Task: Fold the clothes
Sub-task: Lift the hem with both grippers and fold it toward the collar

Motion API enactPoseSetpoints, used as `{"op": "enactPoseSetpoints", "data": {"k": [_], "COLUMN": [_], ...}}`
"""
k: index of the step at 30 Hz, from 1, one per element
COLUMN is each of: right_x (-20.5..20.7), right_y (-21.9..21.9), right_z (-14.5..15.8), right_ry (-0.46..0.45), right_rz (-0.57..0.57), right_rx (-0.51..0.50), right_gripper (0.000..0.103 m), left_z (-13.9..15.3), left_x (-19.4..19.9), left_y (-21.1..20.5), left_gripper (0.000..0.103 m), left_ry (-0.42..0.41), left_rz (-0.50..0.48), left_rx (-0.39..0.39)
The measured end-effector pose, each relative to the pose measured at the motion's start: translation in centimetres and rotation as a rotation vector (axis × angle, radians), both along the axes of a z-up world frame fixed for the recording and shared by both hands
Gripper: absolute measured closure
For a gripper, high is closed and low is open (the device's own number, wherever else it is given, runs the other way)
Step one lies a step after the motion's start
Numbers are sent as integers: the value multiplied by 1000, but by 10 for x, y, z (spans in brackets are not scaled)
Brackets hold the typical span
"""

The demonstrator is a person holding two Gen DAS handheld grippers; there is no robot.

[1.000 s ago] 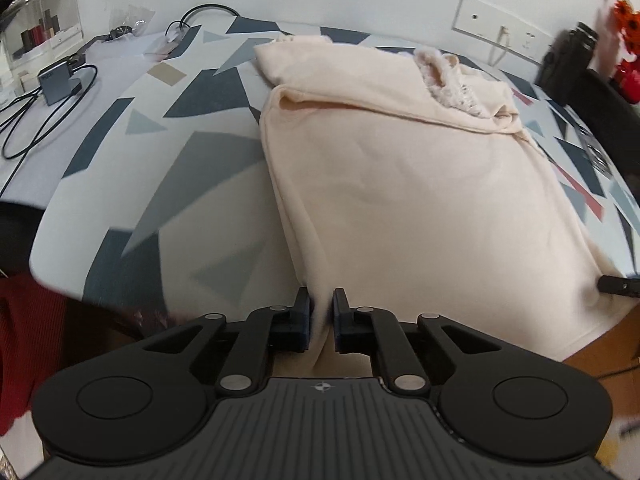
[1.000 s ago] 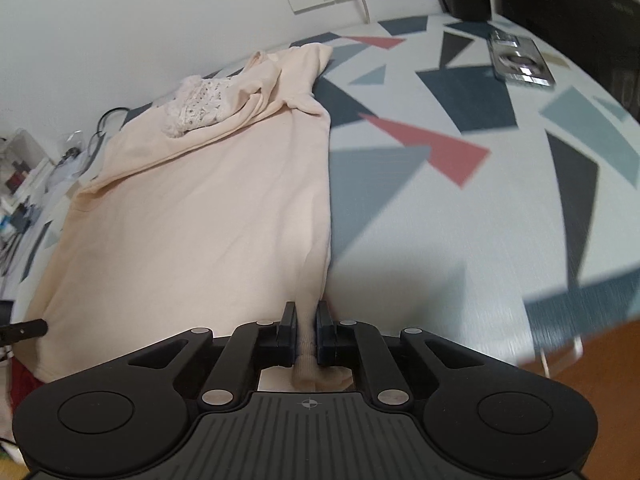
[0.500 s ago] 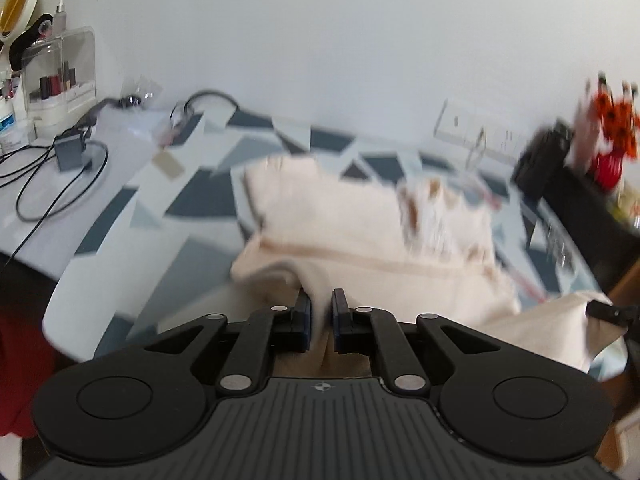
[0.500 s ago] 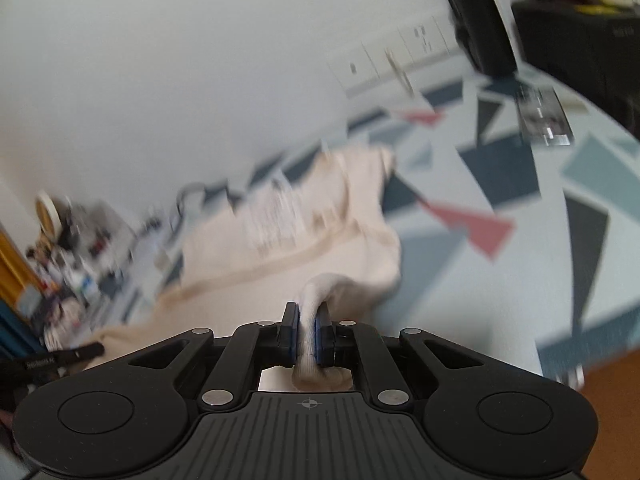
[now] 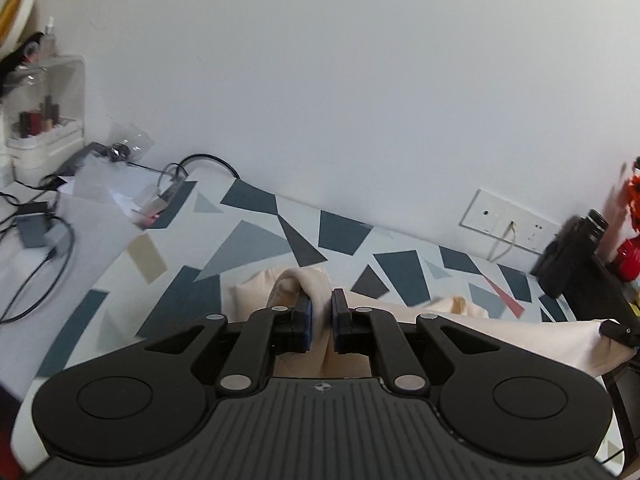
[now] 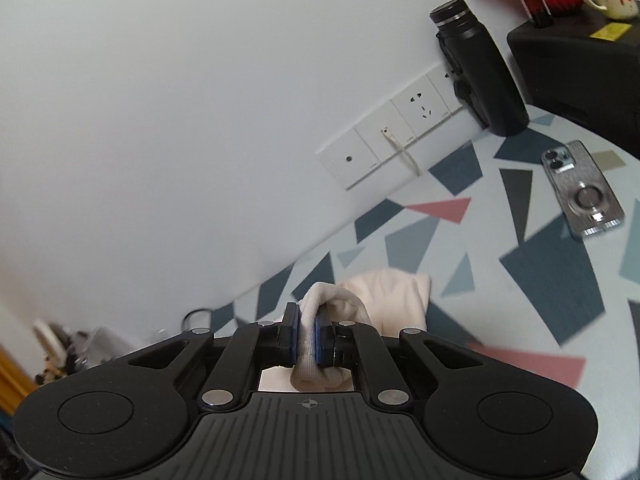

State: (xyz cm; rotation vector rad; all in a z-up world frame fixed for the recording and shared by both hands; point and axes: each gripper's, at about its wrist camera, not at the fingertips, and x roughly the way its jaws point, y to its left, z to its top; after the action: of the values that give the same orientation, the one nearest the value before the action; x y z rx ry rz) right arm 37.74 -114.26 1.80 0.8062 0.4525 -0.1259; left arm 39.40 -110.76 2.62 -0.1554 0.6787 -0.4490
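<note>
A cream garment lies on the table with the geometric-patterned cloth. My left gripper is shut on one hem corner of the garment, raised above the table. The hem stretches right to the tip of the other gripper. My right gripper is shut on the other hem corner. The folded upper part of the garment lies ahead on the patterned cloth. Most of the garment is hidden under the grippers.
A wall socket strip with a cable is at the back. A black bottle and a phone are at the right. Cables, a clear organiser and plastic bags are at the left.
Both grippers lifted the hem off the table and carried it forward toward the wall, over the garment. The views now point at the wall, not down on the spread garment.
</note>
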Motion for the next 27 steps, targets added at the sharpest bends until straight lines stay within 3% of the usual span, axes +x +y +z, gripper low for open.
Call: {"op": "enactPoseSetpoints", "data": {"k": [6, 11, 15, 19, 22, 25, 27], "right_x": [80, 147, 188, 203, 198, 191, 181], "right_y": [-3, -10, -10, 1, 3, 4, 9], "right_z": [-18, -56, -96, -121, -116, -100, -79], "right_ry": [87, 201, 305, 351, 350, 330, 303], "right_rz": [-56, -102, -124, -126, -123, -123, -155], "right_rx": [-29, -24, -100, -176, -165, -138, -188], "right_gripper": [96, 96, 96, 95, 81, 55, 27], "left_z": [-40, -100, -128, -131, -125, -108, -96], "left_x": [73, 126, 125, 123, 126, 126, 118], "left_y": [-21, -36, -66, -68, -65, -61, -53], "left_gripper": [93, 93, 92, 86, 71, 65, 63], "left_ry": [87, 223, 160, 124, 123, 98, 58], "left_rz": [-18, 0, -76, -99, -89, -83, -84], "left_rx": [5, 41, 191, 216, 206, 190, 180]}}
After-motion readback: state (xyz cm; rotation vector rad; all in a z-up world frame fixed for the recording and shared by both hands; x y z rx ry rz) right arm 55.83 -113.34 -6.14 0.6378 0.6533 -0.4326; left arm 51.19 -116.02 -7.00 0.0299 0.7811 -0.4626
